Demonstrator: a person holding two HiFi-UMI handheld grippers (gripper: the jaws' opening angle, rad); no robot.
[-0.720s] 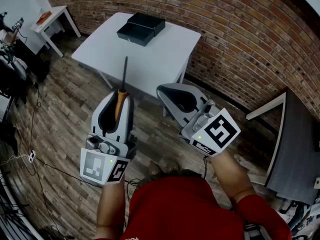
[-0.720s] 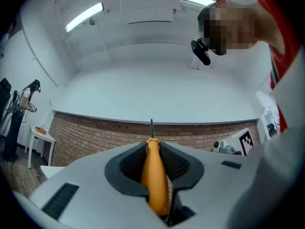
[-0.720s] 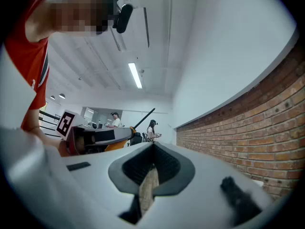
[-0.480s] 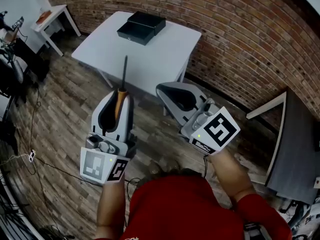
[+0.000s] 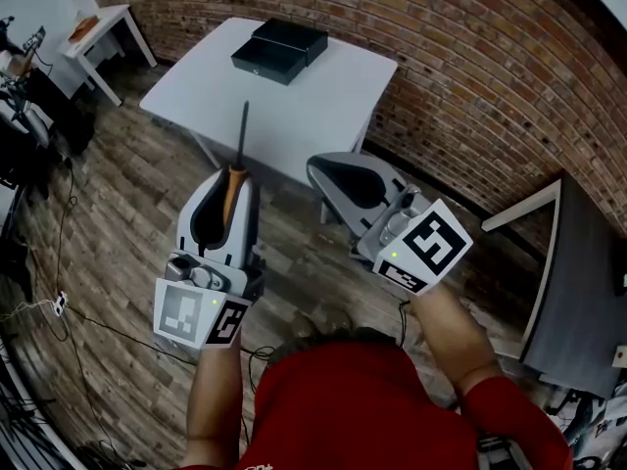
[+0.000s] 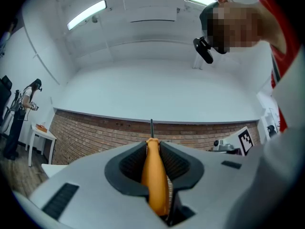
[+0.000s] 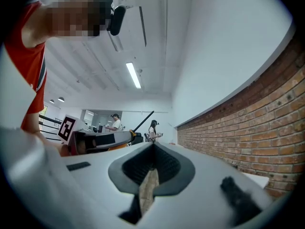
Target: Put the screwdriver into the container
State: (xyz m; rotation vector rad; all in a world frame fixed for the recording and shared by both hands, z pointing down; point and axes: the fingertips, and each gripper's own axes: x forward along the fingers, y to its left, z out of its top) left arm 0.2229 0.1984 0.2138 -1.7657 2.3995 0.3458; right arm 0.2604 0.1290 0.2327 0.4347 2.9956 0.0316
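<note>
The left gripper (image 5: 229, 172) holds a screwdriver (image 5: 233, 192) with an orange handle and a thin black shaft. Its jaws are pressed on the handle from both sides, so they stand only as far apart as the handle is thick. In the left gripper view the handle runs up the slot between the jaws of the left gripper (image 6: 152, 144), and the screwdriver (image 6: 155, 175) ends in the dark shaft poking out past the tips. From the head view the shaft points away from the person, toward the white square tabletop (image 5: 304, 106).

The black box-shaped container (image 5: 277, 54) sits at the far side of that tabletop, near the red brick wall (image 5: 470, 76) (it appears to be in two dark parts, one just behind the other). The screwdriver is well apart from it, held in the air over the wood-plank floor (image 5: 118, 233) in front of the tabletop.

The right gripper (image 5: 318, 172) is held beside the left one, a little apart and angled toward it. In the right gripper view the jaws of the right gripper (image 7: 152, 144) meet at the tips with nothing between them. The same view shows the screwdriver (image 7: 143, 120) off to its left.

A small white side table (image 5: 103, 27) stands at the far left.
</note>
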